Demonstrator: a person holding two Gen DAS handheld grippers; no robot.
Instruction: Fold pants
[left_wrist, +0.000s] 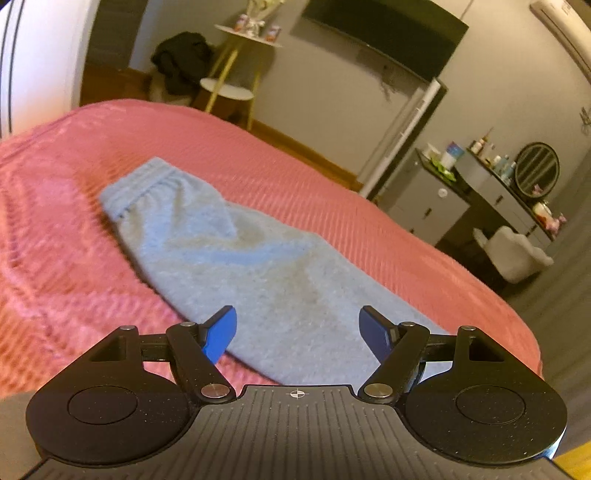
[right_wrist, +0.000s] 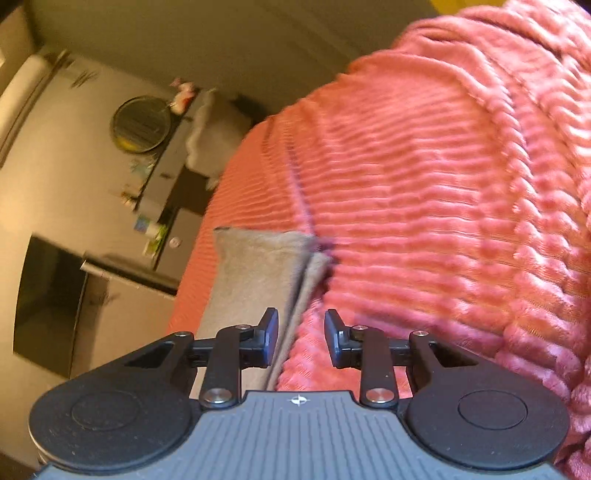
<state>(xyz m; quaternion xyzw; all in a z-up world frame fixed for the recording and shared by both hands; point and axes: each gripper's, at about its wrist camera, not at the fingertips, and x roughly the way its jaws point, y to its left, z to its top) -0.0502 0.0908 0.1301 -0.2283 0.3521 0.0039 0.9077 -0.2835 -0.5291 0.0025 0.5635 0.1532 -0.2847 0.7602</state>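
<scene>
The pale blue-grey pants (left_wrist: 229, 254) lie flat on the pink ribbed bedspread (left_wrist: 74, 229), folded lengthwise so one leg sits on the other, with the elastic waistband at the far end and the legs running back toward the left gripper (left_wrist: 297, 332). That gripper hangs above the near part of the pants with its blue-padded fingers (left_wrist: 221, 334) spread wide and nothing between them; no pad touches the cloth. In the right wrist view the cuff end of the pants (right_wrist: 258, 280) shows two layers, the upper one slightly offset from the lower, resting on the bedspread (right_wrist: 443, 221) near its edge. The right gripper (right_wrist: 301, 338) sits just over the long edge of the pants, jaws parted by a narrow gap, and whether any cloth is caught between them is not clear; the pads do not appear to press on it. Beyond the pants, past the far side of the bed, a small two-tier round side table (left_wrist: 236, 59) carries a few small jars or cups on its top shelf, with a dark garment (left_wrist: 183, 61) heaped beside it. Farther from the pants, a dresser (left_wrist: 480, 192) holds bottles and tubs along its top and a round mirror (left_wrist: 536, 169).
</scene>
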